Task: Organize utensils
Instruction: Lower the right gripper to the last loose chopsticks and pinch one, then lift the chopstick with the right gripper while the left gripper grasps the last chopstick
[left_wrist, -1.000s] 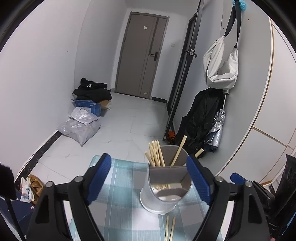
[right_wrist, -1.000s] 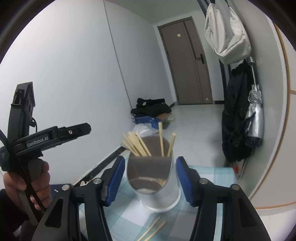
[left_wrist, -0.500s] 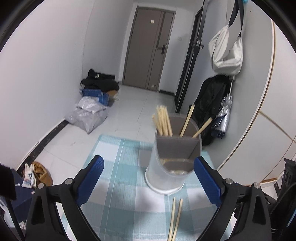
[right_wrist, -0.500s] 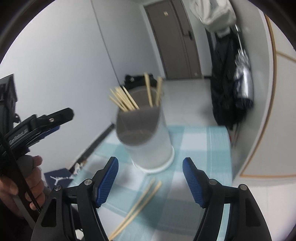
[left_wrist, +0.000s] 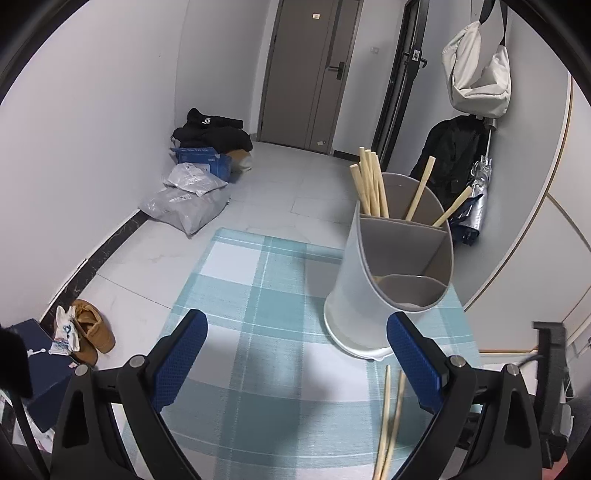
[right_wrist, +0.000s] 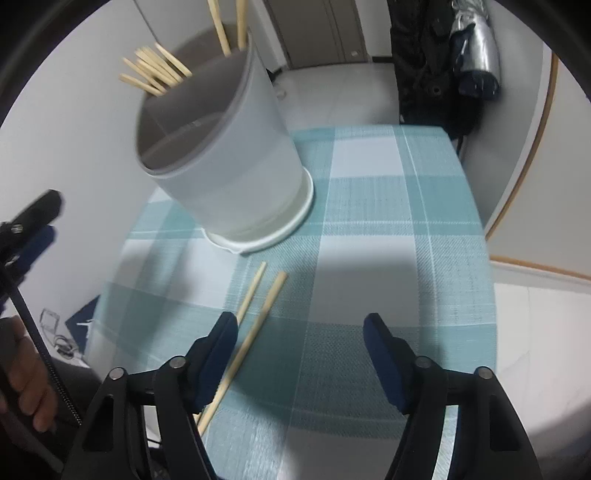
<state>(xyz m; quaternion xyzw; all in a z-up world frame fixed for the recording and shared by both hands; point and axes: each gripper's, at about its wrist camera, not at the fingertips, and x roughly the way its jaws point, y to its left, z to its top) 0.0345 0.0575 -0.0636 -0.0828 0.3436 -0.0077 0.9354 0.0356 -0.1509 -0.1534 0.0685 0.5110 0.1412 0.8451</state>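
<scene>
both grippers have dropped toward the table (right_wrist: 424, 192), left gripper (left_wrist: 297, 363) and right gripper (right_wrist: 299, 345) agape and empty; most chopsticks (left_wrist: 371, 186) sit in the holder (left_wrist: 391, 280), two loose chopsticks (right_wrist: 258, 306) remain near its front edge.

We have lowered both grippers toward the checked cloth (right_wrist: 388, 206), tipping the right gripper (right_wrist: 299, 339) down over the two loose chopsticks (right_wrist: 258, 314) at seven o'clock of the holder (right_wrist: 236, 162), while the left gripper (left_wrist: 295, 354) spread wider.

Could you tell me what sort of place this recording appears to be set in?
Probably a home entryway: a closed door, a bag and coat hung on the wall, shoes on the tiled floor beside the checked tablecloth.
</scene>
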